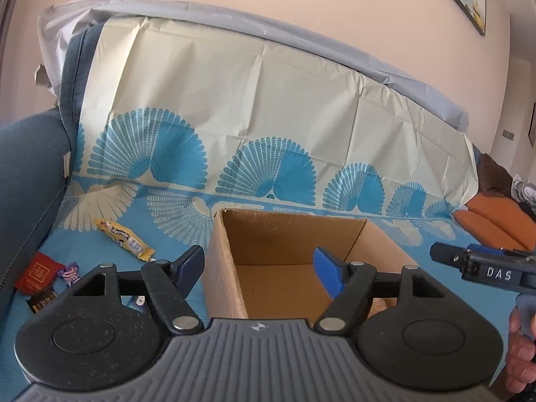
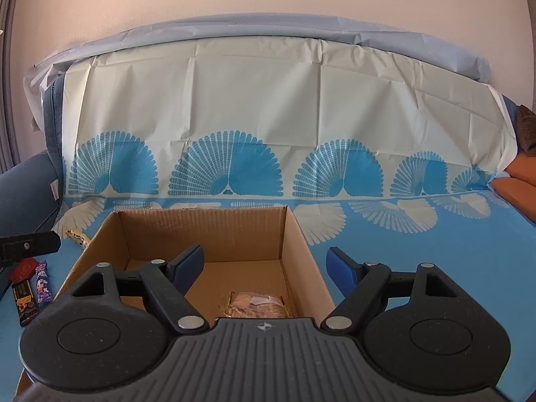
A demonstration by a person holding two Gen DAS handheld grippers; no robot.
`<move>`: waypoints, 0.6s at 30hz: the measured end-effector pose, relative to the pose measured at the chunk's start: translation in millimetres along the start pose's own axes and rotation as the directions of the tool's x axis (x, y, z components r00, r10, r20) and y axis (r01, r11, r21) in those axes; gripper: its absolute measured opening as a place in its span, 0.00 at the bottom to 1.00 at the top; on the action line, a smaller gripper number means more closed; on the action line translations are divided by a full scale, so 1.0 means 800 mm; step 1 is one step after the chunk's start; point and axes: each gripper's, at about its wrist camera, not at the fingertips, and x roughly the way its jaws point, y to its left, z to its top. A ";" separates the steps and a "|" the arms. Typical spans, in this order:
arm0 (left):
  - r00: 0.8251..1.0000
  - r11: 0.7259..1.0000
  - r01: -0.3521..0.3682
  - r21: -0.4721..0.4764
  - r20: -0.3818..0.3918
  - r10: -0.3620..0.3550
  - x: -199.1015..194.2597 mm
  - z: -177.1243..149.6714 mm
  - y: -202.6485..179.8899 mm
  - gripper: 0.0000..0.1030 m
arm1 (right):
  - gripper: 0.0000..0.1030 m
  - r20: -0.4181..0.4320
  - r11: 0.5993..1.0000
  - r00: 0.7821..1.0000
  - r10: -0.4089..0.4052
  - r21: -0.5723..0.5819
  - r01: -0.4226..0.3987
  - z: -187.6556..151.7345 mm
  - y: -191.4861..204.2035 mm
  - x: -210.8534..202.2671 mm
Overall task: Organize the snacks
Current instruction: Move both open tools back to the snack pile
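Setting: a sofa draped in a blue-and-cream fan-print cloth (image 2: 418,254), its creased upper part hanging over the backrest below a pale wall.
Cardboard box (image 2: 301,234): open-topped, standing on the cloth-covered seat in front of both grippers.
In the box: one clear-wrapped snack packet (image 2: 254,306) lying flat on the floor of the box, toward its near right corner — the rest of the floor shows bare cardboard.
Left gripper (image 1: 259,273): jaws spread wide with nothing between them, poised over the box's near left corner; one blue pad hangs outside the left wall, the other over the inside.
Right gripper (image 2: 266,268): jaws likewise wide apart and holding nothing, straddling the box's right wall; the packet lies just below and between them, untouched.
Snacks on the seat: a yellow wrapped bar (image 1: 125,239) lies aslant beside the box's left wall; nearer the sofa's left edge sit a red packet (image 1: 37,273), a small purple packet (image 1: 69,272) and a dark brown bar (image 1: 42,299), close together.
Person: part of a hand (image 1: 522,351) shows at the right edge of the left wrist view, gripping the other tool's handle.
Far right: orange cushions (image 1: 495,217) beyond the cloth's edge.
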 end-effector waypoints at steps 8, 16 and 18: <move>0.999 0.999 -0.035 0.038 -0.025 0.036 -0.040 -0.005 0.028 0.81 | 0.79 0.138 0.997 0.990 0.029 0.071 -0.039 0.003 0.032 -0.026; 0.978 0.966 -0.025 0.256 -0.192 0.076 -0.042 -0.003 0.051 0.65 | 0.79 0.157 0.988 0.979 0.131 0.056 -0.141 0.002 0.086 -0.029; 0.978 0.963 -0.050 0.266 -0.183 0.102 -0.038 0.004 0.065 0.64 | 0.79 0.157 0.986 0.975 0.155 0.044 -0.164 0.002 0.100 -0.029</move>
